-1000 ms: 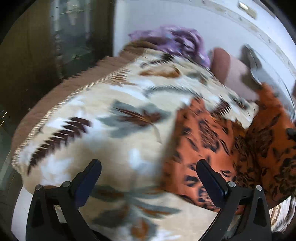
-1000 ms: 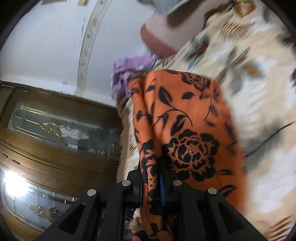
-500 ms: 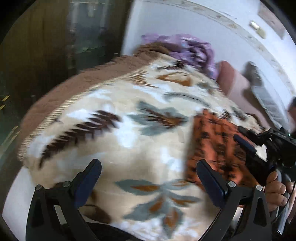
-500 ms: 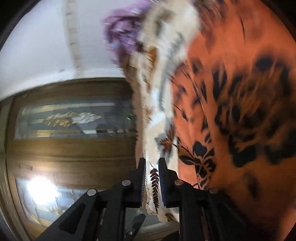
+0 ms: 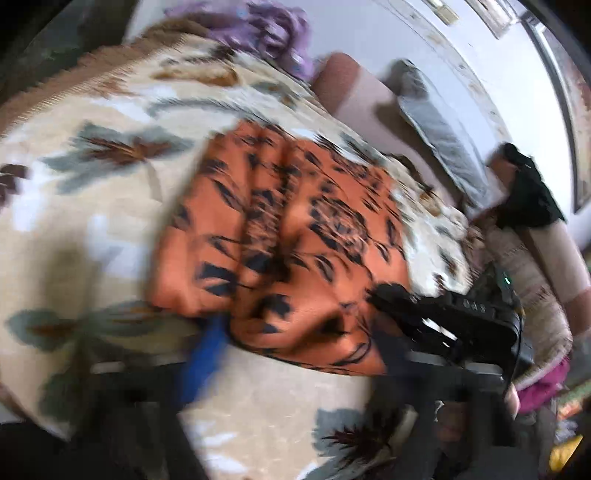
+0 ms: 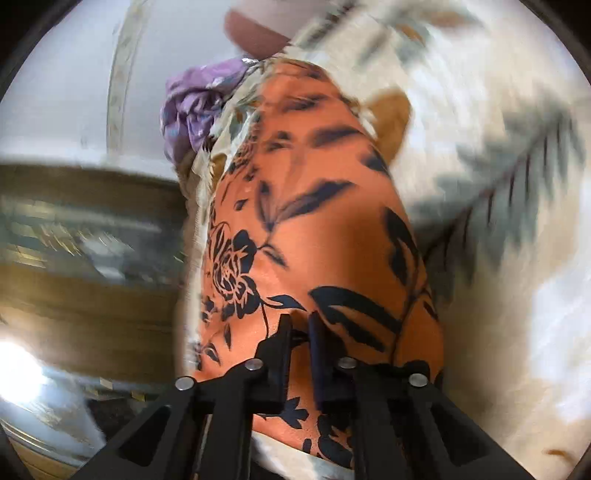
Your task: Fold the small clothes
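Note:
An orange cloth with a black flower print (image 5: 288, 240) lies bunched on a cream blanket with leaf patterns (image 5: 92, 206). In the left wrist view my own fingers are a blur low in the frame, the blue pad (image 5: 207, 354) at the cloth's near edge; how the jaws stand cannot be told. My right gripper (image 5: 384, 295) reaches in from the right onto the cloth's near right corner. In the right wrist view the right gripper (image 6: 300, 336) has its jaws almost together over the orange cloth (image 6: 325, 206), with a fold of cloth between them.
A purple garment (image 5: 269, 33) lies at the blanket's far edge, seen also in the right wrist view (image 6: 195, 107). A brown pillow (image 5: 354, 88) and a grey cushion (image 5: 439, 129) sit behind. A black item (image 5: 528, 192) is at right. A wooden glass-front cabinet (image 6: 85, 266) stands beside the bed.
The left gripper has swung right and toward the cloth, its view now blurred. The right gripper came down onto the cloth's near right corner; the cloth lies bunched on the blanket.

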Available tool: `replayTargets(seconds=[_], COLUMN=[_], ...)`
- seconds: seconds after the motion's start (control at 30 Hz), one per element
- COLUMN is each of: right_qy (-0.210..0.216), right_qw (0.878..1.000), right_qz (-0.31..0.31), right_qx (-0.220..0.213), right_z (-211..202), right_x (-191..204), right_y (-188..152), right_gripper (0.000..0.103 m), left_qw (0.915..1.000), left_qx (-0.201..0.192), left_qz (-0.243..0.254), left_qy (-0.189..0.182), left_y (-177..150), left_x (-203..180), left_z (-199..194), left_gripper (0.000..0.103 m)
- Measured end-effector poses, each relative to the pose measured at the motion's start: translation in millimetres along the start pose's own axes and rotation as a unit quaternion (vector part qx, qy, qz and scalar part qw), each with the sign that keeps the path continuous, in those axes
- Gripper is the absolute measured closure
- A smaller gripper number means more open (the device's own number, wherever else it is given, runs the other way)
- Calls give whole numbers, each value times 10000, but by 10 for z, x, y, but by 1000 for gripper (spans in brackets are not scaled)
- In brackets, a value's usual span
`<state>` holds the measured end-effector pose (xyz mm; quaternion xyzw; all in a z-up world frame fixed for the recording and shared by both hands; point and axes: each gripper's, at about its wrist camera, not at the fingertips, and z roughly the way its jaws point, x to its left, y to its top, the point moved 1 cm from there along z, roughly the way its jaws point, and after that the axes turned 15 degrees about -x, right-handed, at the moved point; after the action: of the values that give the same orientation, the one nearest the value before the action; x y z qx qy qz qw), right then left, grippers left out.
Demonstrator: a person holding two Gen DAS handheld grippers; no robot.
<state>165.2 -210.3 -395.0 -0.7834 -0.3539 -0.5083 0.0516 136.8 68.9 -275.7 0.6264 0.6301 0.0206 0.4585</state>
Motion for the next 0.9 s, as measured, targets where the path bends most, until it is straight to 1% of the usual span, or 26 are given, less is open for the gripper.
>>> replayTargets(seconds=[0.03,0.07,0.1,0.13,0.17,0.2,0.23,0.27,0.3,0.37,0.4,0.43,0.5,0.53,0.57,0.6,0.63,0.73,0.83,0.87,0.9], right_qy=[-20,-1,42,109,108,48,-29,-139,-222,-340,-414,-479,-653,-832,-986,-928,-810,-790,-496,-416,-352], right_qw=[9999,9995,9994,9992,9989,9982,9973,9958,9941,9921,9916,9917,9914,9906,9907,9925,9940,9928,9936,9936,9932], right_qz=[-122,-272,-323,-376,-451,-598,-720,-878,-1002,-1118,-1116,-1085,-1053,-1054,-938,-801,-736,-905,-970,-993,-1014], right_qx=[71,145,130,46,-30,-80,-121,-233,-341,-462,-506,-503,-413,-268,5,23,-90,9,-282,-354,-441], right_z=[-13,-41,-43,-80,-118,-119,-86,-36,7,135,243,365,550,708,912,1002,988,878,726,695,679], right_x=[35,97,160,220,259,334,431,496,569,636,652,642,609,508,351,276,270,353,500,562,624], right_y=[23,74,120,190,255,343,436,522,606,747,812,882,965,996,962,943,954,963,891,837,778], right_gripper=[93,93,92,88,88,88,88,88,88,88,88,88,88,89,89,90,91,90,89,89,89], left_qw=[10000,9999,10000,10000,9998,9994,9992,9990,9989,9984,9980,9977,9979,9978,9976,9976,9974,9960,9906,9886,9884], left_qx=[29,45,50,6,-67,-160,-216,-251,-300,-335,-352,-348,-310,-309,-316,-336,-373,-545,-975,-1082,-1102], left_qz=[44,90,78,-4,-89,-150,-167,-163,-128,-63,-48,-25,85,107,129,170,233,295,683,798,800], left_qy=[-9,25,20,-67,-176,-257,-298,-329,-343,-445,-517,-583,-563,-573,-595,-585,-567,-652,-677,-678,-666], left_y=[-4,6,17,26,38,51,60,67,62,61,61,53,59,55,53,53,58,129,327,409,459], left_x=[-2,-7,-1,2,-2,-5,-6,-13,-20,-24,-24,-21,-12,-11,-14,-19,-27,-59,-207,-230,-212], left_z=[42,75,94,83,68,48,37,52,70,101,124,145,216,232,252,261,259,165,-72,-149,-183], left_gripper=[64,64,65,65,65,61,47,41,38,39,49,67,74,78,79,82,83,86,87,87,87])
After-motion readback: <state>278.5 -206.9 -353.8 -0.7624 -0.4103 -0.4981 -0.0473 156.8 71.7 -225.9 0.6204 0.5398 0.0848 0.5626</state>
